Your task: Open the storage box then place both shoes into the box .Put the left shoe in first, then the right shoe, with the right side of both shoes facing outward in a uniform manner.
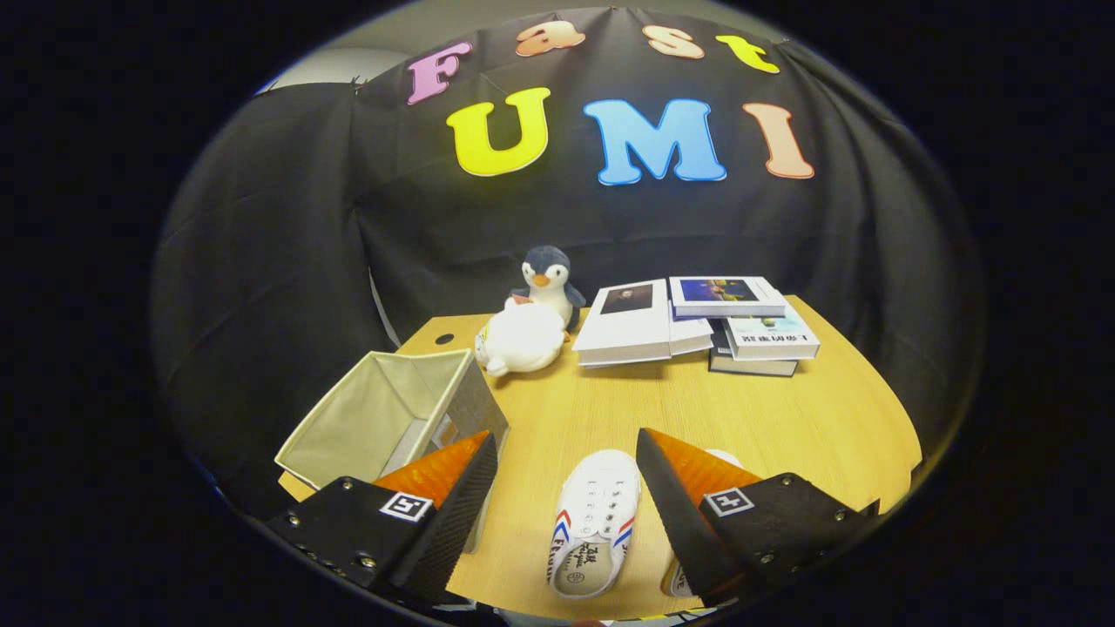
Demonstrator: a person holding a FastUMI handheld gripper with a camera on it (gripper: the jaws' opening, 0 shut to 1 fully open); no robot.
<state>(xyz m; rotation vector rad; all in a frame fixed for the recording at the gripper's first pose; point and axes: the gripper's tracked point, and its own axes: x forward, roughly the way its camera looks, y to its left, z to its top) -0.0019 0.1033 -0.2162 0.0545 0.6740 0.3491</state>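
A small white shoe [592, 522] with red and blue side stripes lies on the wooden table [784, 418], toe pointing away, between my two fingers. A second white shoe [727, 459] lies to its right, mostly hidden behind my right finger. The grey fabric storage box [388, 418] stands open-topped on the table's left part, just beyond my left finger. My gripper [566, 448] is open, hovering above the table with the first shoe below the gap and nothing held.
A white plush toy [523, 340] and a penguin plush [549, 279] sit behind the box. Several books [697, 326] are stacked at the back right. The table's curved right edge lies past the books.
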